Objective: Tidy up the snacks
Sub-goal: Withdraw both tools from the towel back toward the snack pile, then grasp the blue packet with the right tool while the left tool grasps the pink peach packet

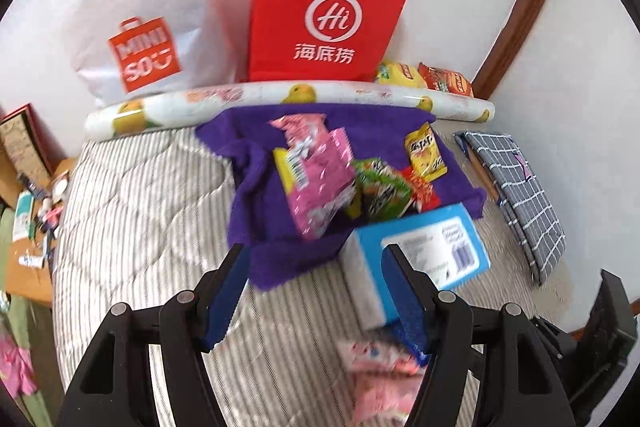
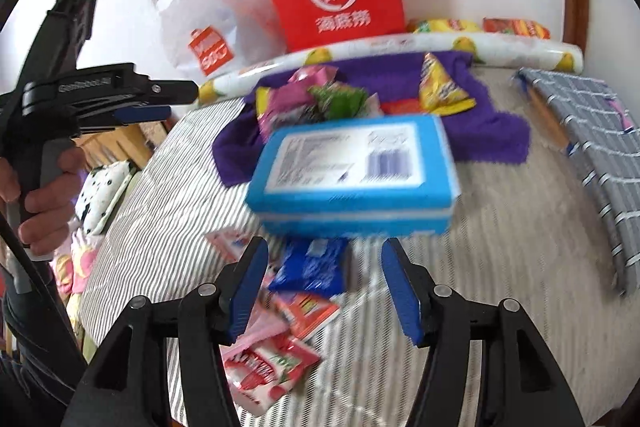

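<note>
Blue cardboard box with a white label (image 2: 352,175) lying flat at centre of the right wrist view, on the grey-and-white striped quilt (image 2: 168,211), just ahead of the right gripper (image 2: 324,287), whose blue-padded jaws stand parted with nothing pressed between them. Below and between those jaws, loose on the quilt: a dark blue foil snack packet (image 2: 310,267), an orange-red sachet (image 2: 310,311) and a red-and-white strawberry-print packet (image 2: 266,373). Further up frame, a heap of pink, green and yellow snack packets (image 1: 340,179) on a purple fleece cloth (image 1: 256,195), with a red paper carrier bag (image 1: 324,11) upright against the wall behind. Left gripper (image 1: 316,295) likewise released, empty, low centre in its own view, its right pad crossing the near corner of the box (touching or only overlapping, cannot tell). Likely trouble: closing on the dark blue packet and catching quilt fabric or the sachet beside it, since the packets overlap; foil slipping from the pads if pinched at an edge; the box nudged into the heap by the left jaws, scattering packets off the cloth. Blur in both views, so finer contact hard to judge.
</note>
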Demonstrator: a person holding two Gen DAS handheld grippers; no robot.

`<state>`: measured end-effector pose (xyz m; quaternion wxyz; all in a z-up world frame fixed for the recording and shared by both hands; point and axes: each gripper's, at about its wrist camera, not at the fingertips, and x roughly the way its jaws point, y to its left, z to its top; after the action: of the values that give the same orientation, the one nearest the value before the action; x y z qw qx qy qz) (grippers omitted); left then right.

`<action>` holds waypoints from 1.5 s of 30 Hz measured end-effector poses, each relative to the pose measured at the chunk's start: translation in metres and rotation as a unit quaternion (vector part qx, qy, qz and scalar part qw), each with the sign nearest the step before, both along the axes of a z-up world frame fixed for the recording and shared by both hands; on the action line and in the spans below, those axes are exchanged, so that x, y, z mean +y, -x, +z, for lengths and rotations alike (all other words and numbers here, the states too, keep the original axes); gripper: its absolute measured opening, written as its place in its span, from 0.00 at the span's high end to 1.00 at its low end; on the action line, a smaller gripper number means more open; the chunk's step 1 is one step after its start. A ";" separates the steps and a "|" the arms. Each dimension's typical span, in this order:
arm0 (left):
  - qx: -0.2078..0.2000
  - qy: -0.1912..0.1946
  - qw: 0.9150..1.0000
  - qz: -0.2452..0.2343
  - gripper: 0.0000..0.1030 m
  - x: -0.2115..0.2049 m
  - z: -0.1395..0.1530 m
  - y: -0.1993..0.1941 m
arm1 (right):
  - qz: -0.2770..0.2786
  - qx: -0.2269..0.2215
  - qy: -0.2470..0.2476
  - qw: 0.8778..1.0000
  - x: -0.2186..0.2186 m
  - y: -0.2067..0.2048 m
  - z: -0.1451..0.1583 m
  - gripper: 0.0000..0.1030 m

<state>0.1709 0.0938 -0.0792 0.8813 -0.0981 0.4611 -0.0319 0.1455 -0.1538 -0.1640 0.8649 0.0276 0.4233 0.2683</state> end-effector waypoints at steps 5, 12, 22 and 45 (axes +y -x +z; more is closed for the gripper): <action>0.000 -0.013 1.000 -0.001 0.36 0.003 -0.005 0.026 | 0.007 0.016 0.017 1.000 0.019 -0.003 -0.015 0.43; 0.014 -0.001 1.000 0.003 0.36 0.010 -0.022 0.040 | 0.000 0.054 0.051 0.997 0.037 -0.025 -0.038 0.43; 0.026 0.006 1.000 -0.007 0.36 0.003 -0.045 0.056 | 0.009 0.040 0.088 0.995 0.046 -0.022 -0.047 0.55; 0.090 0.030 0.991 -0.095 0.35 -0.077 -0.098 0.086 | -0.113 0.009 0.044 0.993 -0.080 0.001 -0.039 0.55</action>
<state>0.0844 0.0171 -0.1776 0.8256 -0.0823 0.5451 -0.1203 0.1448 -0.2339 -0.2026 0.8862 0.0394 0.4370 0.1491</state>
